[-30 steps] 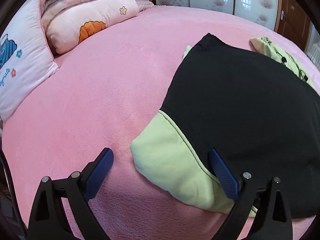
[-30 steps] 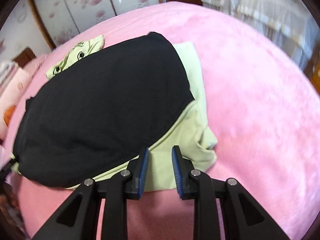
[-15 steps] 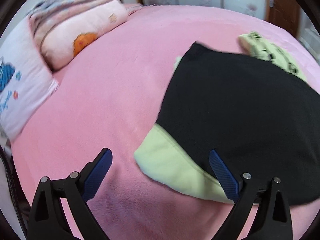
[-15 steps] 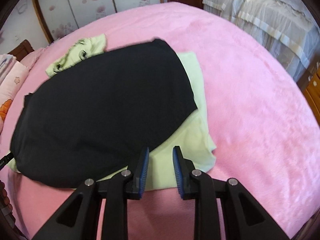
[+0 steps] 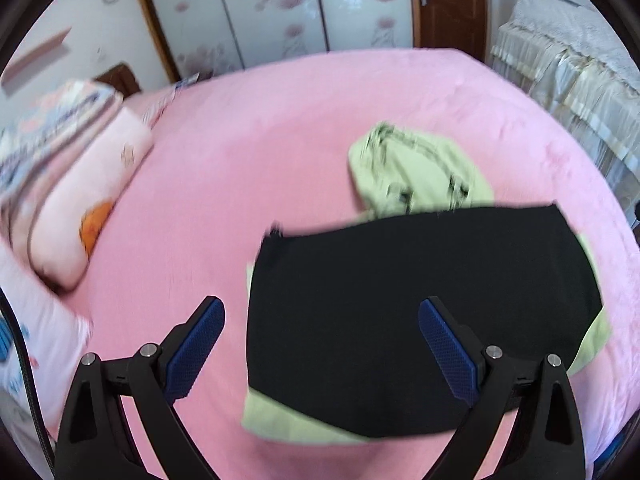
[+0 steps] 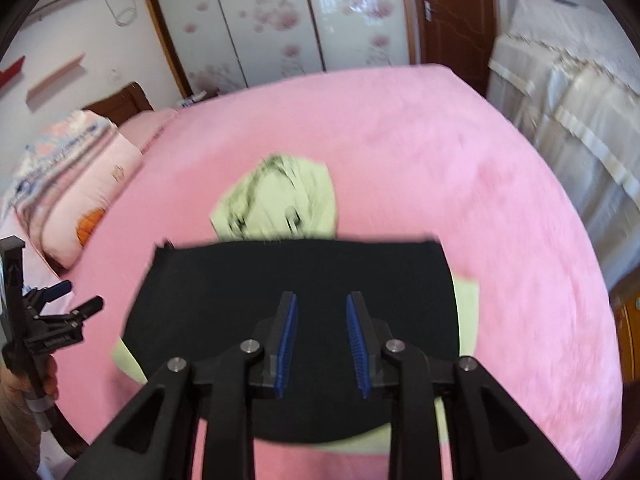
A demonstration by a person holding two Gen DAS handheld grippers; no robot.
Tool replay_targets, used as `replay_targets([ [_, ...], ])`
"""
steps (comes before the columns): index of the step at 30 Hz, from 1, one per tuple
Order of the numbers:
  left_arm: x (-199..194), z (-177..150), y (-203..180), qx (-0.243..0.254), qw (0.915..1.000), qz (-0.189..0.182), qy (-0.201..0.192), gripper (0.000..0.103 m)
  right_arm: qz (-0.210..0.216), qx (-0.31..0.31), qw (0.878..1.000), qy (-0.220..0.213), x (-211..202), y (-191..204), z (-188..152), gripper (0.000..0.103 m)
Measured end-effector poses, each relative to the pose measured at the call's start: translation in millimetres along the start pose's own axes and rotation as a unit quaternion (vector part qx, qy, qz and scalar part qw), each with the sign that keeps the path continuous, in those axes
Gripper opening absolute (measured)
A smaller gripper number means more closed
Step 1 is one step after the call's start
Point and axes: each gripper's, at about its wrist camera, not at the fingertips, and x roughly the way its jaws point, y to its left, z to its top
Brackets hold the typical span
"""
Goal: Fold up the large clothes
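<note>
Black garment [image 5: 420, 320] flat on bed, ctr frame, covering light-green garment [image 5: 288, 420]; green edges peek at 3, 7; printed green part at 12.

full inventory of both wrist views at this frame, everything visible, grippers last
black garment: 1, black, spread flat on the bed's near half
green garment: 1, pale green with dark print, under the black one; bunched part beyond its far edge, strips showing at its sides and near edge
bed cover: 1, pink, fills the middle of both views
folded quilts: stack, pink and patterned, left side of the bed
wardrobe doors: several, white with pink flowers, back wall
door: 1, brown wood, right of the wardrobe
covered furniture: 1, cream cloth, right of the bed
left gripper: 1, black with blue pads, open wide, nothing held
right gripper: 1, black with blue pads, narrowly open, nothing held
</note>
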Motion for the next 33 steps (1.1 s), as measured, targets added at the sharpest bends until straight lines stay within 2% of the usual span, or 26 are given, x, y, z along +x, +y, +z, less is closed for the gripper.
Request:
replay_targets([
  [4,2.9,51.7,-9.1,0.005,0.9997,-0.025,0.001,0.097,0.010,-0.008,1.000,-0.003,14.7,4.7,46.3,0.033],
  [8,24.7,97.8,-16.1,0.009,0.9992,-0.038,-0.005,0.097,0.005,-0.015,1.000,0.006,51.8,5.4,88.7,0.033],
  [13,89.6,143.8,-19.3,0.002,0.9994,-0.026,-0.021,0.097,0.000,-0.014,1.000,0.017,117.2,-3.4,124.4,0.033],
  [16,142.1,156.4,-14.9,-0.014,0.9997,-0.019,-0.010,0.097,0.010,0.008,0.999,0.035,169.1,-12.7,141.4,0.033],
  [21,235.9,163.4,-13.5,-0.026,0.9991,-0.011,0.030,0.097,0.022,0.037,0.997,0.066,254.5,-21.5,154.3,0.033],
  [27,311.4,154.9,-14.5,-0.039,0.9965,-0.022,0.071,0.097,0.019,0.065,0.994,0.087,330.2,-34.0,159.4,0.033],
  [29,335.4,154.3,-13.2,-0.049,0.9944,-0.030,0.088,0.097,0.031,0.079,0.992,0.090,346.4,-39.1,161.4,0.033],
  [33,370.5,149.9,-10.3,-0.076,0.9877,-0.070,0.117,0.097,0.037,0.095,0.990,0.094,374.5,-44.4,164.6,0.033],
])
